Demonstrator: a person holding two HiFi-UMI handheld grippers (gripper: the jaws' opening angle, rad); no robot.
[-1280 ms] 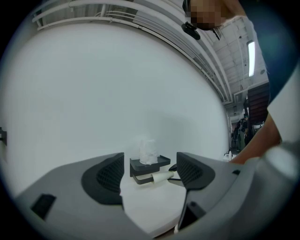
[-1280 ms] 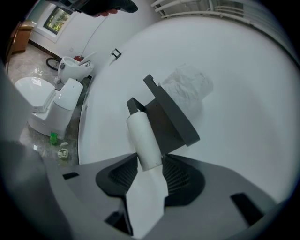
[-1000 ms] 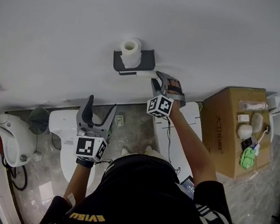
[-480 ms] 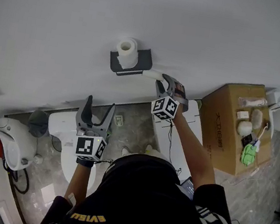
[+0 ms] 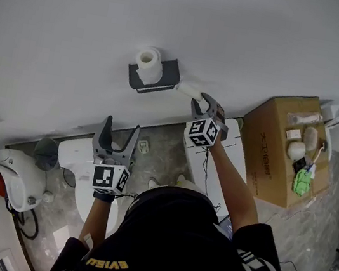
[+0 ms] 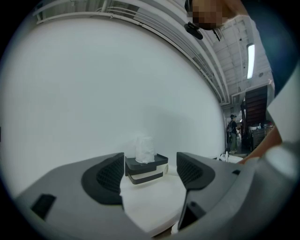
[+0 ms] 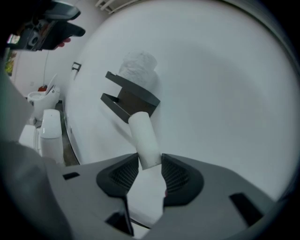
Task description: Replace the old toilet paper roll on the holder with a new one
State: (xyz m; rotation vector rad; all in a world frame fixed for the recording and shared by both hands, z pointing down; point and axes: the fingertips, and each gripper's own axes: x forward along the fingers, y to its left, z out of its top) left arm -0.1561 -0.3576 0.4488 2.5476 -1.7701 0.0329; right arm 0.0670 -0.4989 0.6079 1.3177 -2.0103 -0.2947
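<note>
since a second ago the right gripper [image 7: 150,160] has drawn sideways away from the dark grey wall-mounted holder [image 5: 169,72] and rolled at the wrist. With it has come the bare white cardboard tube [image 7: 144,136], which looks to be the spent roll's core. its jaws stand narrow, the pads pinching the near end of the tube. the far end sits at the mouth of the holder's lower slot, and i cannot tell whether it is fully clear.

the tube should be very light and hollow, stiff along its length but easy to crush, so a gentle pinch near the end as now seems right. the full white paper roll [image 5: 148,59] stands upright on the holder's top tray. it is likely soft and light, and best taken across its middle, since a loose outer sheet could unwind or tear.

the left gripper [image 5: 123,127] hangs well short of the wall with its jaws wide and nothing between the pads.

the holder's lower slot appears otherwise empty. to the right, a closed brown cardboard box [image 5: 274,165] carries a few small white things and a green packet [image 5: 301,184] on its lid. what is inside it cannot be seen.
</note>
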